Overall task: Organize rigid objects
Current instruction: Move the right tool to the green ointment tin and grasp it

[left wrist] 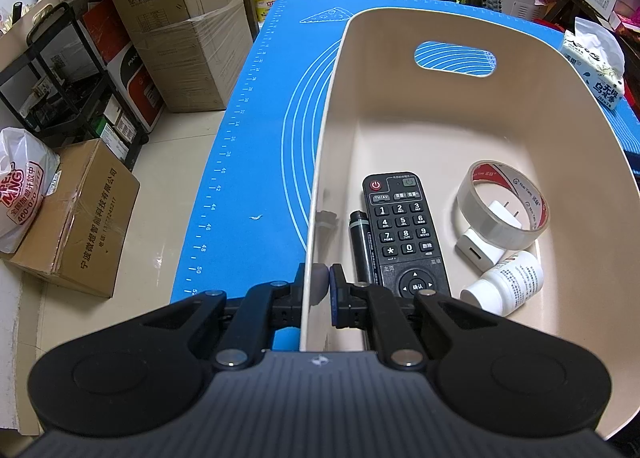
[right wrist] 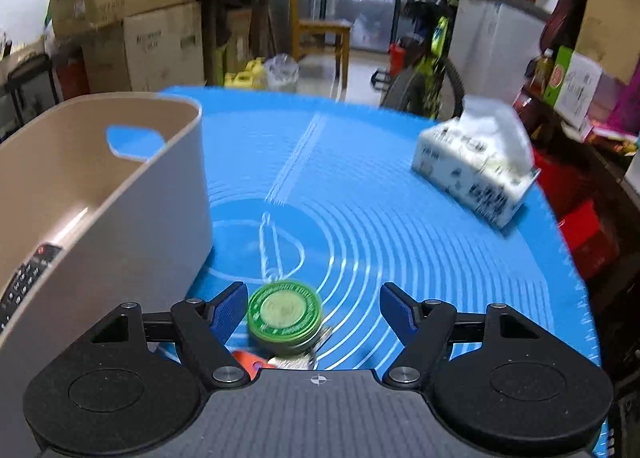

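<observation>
Right wrist view motion-blurred; print on green round tin (right wrist: 285, 316) unreadable, near edge of tin hidden behind gripper body. Just below it an orange thing (right wrist: 245, 359) and a pale/metallic bit (right wrist: 298, 360), both mostly cut off, can't ID. Right gripper (right wrist: 312, 312) spread wide, tin sitting on blue mat (right wrist: 360, 194) between the fingers, close to left pad, not pinched; clear gap to right pad. Beige bin (right wrist: 132, 194) just left of tin, wall close to left finger; only a corner of remote seen over its rim there. Open mat ahead and to right up to tissue pack (right wrist: 476, 170) near far right mat edge. Left gripper (left wrist: 318, 286) pressed together, pinching near-left wall of bin, one pad outside, one inside. Inside bin: black remote (left wrist: 402, 234), lower end hidden behind gripper linkage; black marker (left wrist: 360, 246) alongside it on left, partly covered; clear tape roll (left wrist: 502, 206) leaning over white charger plug (left wrist: 486, 242), charger partly masked; white pill bottle (left wrist: 506, 284) lying on side by right wall. Far half of bin floor bare, cutout handle (left wrist: 454, 59) in far wall. Strip of mat left of bin bare except a tiny white scrap (left wrist: 255, 217); mat's left edge drops straight to floor w/ cardboard boxes (left wrist: 176, 30).
</observation>
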{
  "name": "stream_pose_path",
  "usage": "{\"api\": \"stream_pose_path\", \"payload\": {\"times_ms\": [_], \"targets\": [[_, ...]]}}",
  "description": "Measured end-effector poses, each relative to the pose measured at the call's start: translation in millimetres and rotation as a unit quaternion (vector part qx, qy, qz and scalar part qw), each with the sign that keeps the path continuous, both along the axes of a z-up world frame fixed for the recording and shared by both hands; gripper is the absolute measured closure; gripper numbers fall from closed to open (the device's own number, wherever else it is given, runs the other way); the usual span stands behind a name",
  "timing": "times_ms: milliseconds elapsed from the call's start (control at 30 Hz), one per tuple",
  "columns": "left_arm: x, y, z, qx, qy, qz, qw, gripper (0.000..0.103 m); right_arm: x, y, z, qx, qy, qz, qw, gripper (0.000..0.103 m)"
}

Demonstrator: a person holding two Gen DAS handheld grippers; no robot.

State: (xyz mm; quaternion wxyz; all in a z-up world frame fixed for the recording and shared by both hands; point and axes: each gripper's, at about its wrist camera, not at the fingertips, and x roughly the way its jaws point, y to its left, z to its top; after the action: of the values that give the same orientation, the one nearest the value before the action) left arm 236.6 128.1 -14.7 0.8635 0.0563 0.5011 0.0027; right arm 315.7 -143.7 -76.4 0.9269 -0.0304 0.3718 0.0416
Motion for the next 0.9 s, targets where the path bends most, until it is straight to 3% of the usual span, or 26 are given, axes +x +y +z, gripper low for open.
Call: {"api": "stream_pose_path", "payload": {"times_ms": [200, 433, 900], "targets": [[0.0, -0.4, 0.0, 0.0, 0.0, 0.0, 1.0, 0.091, 8.1, 9.5, -12.6, 0.005, 0.017, 0.002, 1.0, 0.031], [-0.1, -0.8, -0.3, 0.0, 0.0, 0.0, 1.0, 0.091, 11.5, 18.2, -19.2, 0.006, 0.033, 0.005, 0.999, 0.049], [0.4, 0.0, 0.4, 0.0, 0.0, 0.001, 1.0, 0.091, -21.8, 24.3, 6.9, -0.023, -0.019, -0.012, 0.999, 0.049]]}}
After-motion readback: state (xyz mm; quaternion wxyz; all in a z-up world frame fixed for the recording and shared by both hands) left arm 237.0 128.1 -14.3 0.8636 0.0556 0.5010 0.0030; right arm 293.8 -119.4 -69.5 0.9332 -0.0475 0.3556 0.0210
